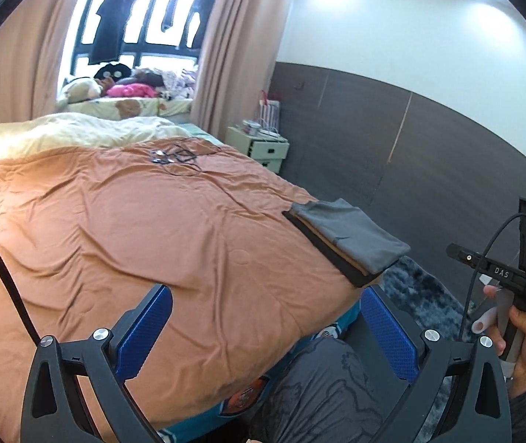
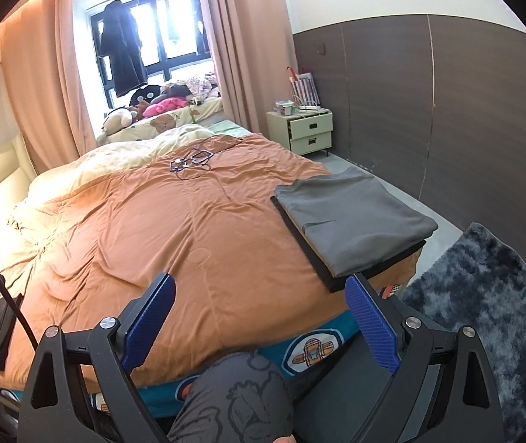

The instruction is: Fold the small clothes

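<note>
Right wrist view shows an orange duvet point(image 2: 174, 243) covering the bed, with a folded grey garment point(image 2: 351, 217) stacked on a dark folded piece at its right edge near the foot. Both the left gripper point(image 1: 266, 328) and right gripper point(image 2: 259, 317) hover with fingers spread wide, holding nothing.

Both wrist views from the foot of the bed point(image 1: 152, 221), facing the window point(image 2: 152, 37).
</note>
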Demonstrator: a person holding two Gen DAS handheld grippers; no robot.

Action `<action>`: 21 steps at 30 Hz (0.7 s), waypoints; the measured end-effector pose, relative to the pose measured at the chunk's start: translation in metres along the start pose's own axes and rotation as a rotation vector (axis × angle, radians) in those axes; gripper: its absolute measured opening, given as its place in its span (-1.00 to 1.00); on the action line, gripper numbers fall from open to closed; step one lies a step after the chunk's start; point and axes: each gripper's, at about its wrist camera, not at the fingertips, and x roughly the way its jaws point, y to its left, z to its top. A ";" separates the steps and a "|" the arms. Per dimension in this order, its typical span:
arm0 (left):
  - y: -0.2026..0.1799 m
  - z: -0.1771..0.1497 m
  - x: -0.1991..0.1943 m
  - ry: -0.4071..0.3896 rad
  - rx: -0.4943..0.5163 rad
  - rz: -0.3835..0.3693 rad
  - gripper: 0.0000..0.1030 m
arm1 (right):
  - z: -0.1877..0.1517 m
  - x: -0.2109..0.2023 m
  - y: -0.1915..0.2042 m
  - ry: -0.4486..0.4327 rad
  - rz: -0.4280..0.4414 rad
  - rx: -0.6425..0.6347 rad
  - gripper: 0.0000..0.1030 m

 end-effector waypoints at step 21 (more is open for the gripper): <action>0.013 -0.068 -0.073 -0.131 -0.003 0.176 0.99 | -0.080 -0.034 0.021 -0.077 0.046 0.014 0.80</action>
